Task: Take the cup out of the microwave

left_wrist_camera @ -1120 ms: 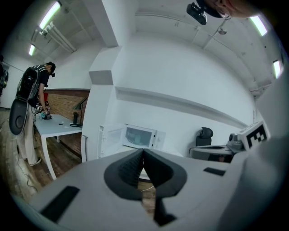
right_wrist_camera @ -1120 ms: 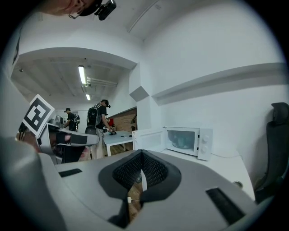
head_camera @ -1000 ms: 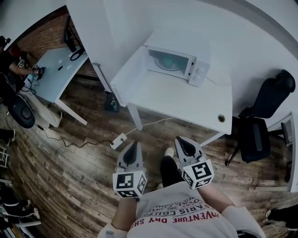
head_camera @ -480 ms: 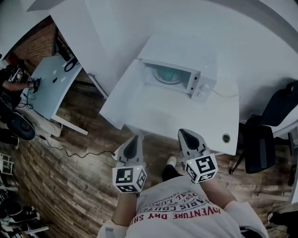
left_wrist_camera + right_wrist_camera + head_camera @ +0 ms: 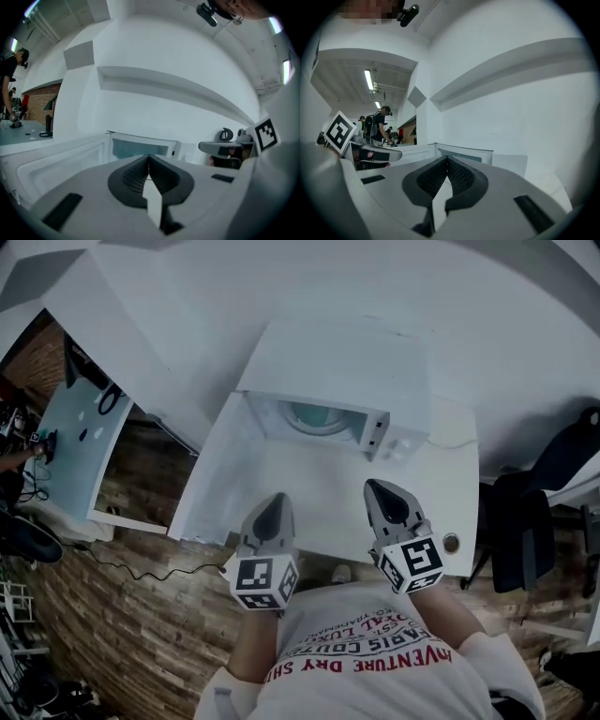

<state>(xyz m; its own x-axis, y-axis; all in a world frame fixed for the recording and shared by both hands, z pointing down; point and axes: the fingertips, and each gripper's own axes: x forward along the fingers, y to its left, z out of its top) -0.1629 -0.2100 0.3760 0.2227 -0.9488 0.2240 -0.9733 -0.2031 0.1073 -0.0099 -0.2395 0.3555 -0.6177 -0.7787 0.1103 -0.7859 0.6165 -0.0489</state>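
A white microwave (image 5: 342,367) stands at the back of a white table (image 5: 441,493), its door (image 5: 217,470) swung open to the left. Inside the cavity I see a pale teal round shape (image 5: 314,416); I cannot make out a cup for certain. My left gripper (image 5: 273,506) and right gripper (image 5: 379,490) hover side by side over the table's near edge, both pointing at the microwave and well short of it. Both are shut with nothing between the jaws. The left gripper view shows shut jaws (image 5: 149,157) before the open cavity (image 5: 139,148); the right gripper view shows shut jaws (image 5: 447,160) before the microwave (image 5: 464,154).
A round cable hole (image 5: 451,542) sits in the table's near right corner. A black office chair (image 5: 520,521) stands to the right. A pale blue desk (image 5: 75,442) is at the far left, with a cable (image 5: 141,568) on the wooden floor. People (image 5: 377,124) stand far off.
The whole view has closed in on the table. Both grippers, earlier over the wooden floor, now reach over the table's near edge, still shut.
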